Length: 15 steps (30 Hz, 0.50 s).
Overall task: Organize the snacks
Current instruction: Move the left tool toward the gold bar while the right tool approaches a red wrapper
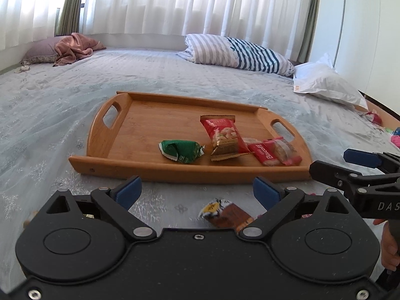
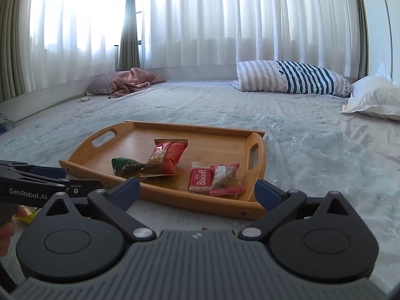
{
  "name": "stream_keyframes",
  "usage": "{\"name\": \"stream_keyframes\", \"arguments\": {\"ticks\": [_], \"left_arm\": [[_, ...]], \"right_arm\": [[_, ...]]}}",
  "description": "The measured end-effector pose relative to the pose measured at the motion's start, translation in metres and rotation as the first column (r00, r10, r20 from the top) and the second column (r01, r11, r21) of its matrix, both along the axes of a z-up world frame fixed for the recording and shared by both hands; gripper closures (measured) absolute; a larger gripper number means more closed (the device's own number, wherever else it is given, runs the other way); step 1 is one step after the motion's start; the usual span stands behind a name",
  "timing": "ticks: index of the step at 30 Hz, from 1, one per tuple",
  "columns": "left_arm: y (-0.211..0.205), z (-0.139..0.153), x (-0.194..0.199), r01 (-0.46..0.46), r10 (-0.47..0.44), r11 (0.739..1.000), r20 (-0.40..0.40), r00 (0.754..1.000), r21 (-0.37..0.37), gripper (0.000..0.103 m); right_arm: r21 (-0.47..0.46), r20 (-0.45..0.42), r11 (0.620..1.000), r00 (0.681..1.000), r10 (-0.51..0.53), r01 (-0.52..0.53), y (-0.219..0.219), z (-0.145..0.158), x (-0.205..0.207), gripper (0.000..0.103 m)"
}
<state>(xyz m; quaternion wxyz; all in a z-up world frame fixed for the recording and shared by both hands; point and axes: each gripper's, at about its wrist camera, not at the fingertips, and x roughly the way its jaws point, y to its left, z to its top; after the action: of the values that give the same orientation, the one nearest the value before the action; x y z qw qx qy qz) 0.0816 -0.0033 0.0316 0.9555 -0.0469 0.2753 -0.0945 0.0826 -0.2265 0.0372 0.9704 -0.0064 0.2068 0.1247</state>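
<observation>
A wooden tray [image 1: 150, 115] [image 2: 140, 140] lies on the bed. In it are a green packet [image 1: 181, 150] [image 2: 125, 166], a red nut packet [image 1: 223, 135] [image 2: 166, 160], a red Biscoff packet [image 1: 263, 153] [image 2: 200, 181] and a pink clear wrapper [image 1: 287, 150] [image 2: 226, 180]. A brown snack packet [image 1: 226, 213] lies on the sheet in front of the tray, between the fingers of my open, empty left gripper [image 1: 197, 191]. My right gripper [image 2: 197, 191] is open and empty at the tray's near edge; it also shows in the left wrist view [image 1: 350, 167].
A striped pillow [image 1: 240, 52] [image 2: 292, 76], a white pillow [image 1: 327, 82] [image 2: 375, 97] and a pink pillow with a blanket [image 1: 65, 48] [image 2: 130, 81] lie at the bed's far side. A yellow wrapper [image 2: 27, 215] lies at lower left. Small items [image 1: 392, 135] lie at the right edge.
</observation>
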Motion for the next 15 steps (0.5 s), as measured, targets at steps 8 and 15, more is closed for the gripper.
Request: {"name": "stream_keyframes", "arguments": {"ticks": [8,15], "left_arm": [[0.001,-0.003,-0.024,0.011,-0.011,1.0,0.019,1.0,0.007,0.005],[0.006,-0.004,-0.041,-0.001,0.001,1.0,0.036,0.999,0.011,0.004]], "right_arm": [[-0.018,0.014,0.999,0.999,-0.037,0.037,0.001,-0.009,-0.021,0.0],[-0.026,0.018,0.997,0.997,-0.069,0.069,-0.002,-0.013,-0.036,0.0]]}}
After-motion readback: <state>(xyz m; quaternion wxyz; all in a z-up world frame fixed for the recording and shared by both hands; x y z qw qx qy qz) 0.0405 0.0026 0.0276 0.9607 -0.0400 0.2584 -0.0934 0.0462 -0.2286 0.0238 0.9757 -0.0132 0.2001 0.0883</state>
